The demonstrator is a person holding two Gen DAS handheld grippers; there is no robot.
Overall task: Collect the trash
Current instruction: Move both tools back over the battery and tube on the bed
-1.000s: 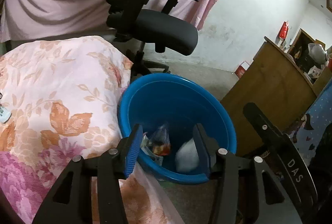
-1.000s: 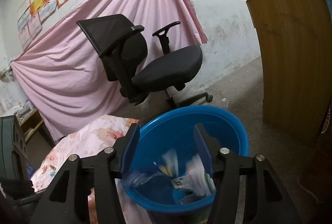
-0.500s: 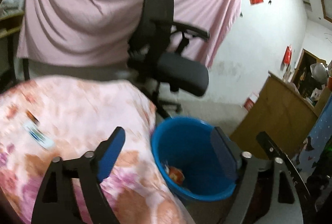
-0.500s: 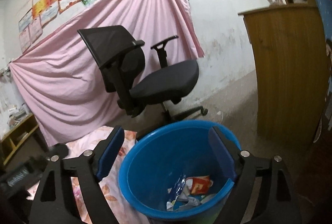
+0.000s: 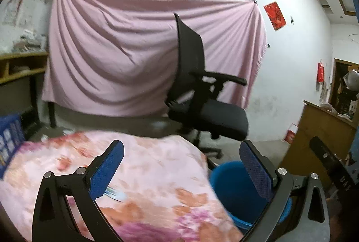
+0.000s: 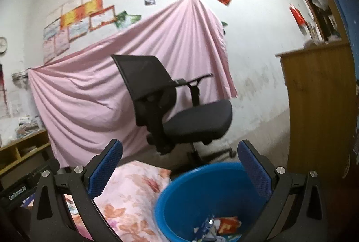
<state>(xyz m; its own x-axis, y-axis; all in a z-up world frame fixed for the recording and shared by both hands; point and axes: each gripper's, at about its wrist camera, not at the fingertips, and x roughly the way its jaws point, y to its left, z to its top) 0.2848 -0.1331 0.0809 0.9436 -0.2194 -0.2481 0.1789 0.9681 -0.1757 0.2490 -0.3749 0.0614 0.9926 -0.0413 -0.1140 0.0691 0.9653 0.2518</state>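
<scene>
A blue plastic tub [image 6: 202, 192] stands on the floor beside a table with a floral cloth [image 6: 132, 199]. Several wrappers [image 6: 215, 227] lie in its bottom. It also shows in the left wrist view [image 5: 231, 188], low right. My right gripper [image 6: 179, 165] is open and empty, above the tub's near rim. My left gripper [image 5: 181, 165] is open and empty, above the floral cloth [image 5: 145, 174] at its right edge. A blurred flat wrapper [image 5: 115, 192] lies on the cloth by my left finger.
A black office chair [image 5: 202, 96] stands behind the tub before a pink hanging sheet [image 5: 125, 51]. A wooden cabinet [image 6: 318, 107] stands at the right. A wooden shelf [image 5: 20, 71] and a blue crate [image 5: 11, 136] are at the left.
Both grippers have opened wide and lifted up and back from the tub. The left gripper swung left over the floral cloth. Wrappers now lie in the tub.
</scene>
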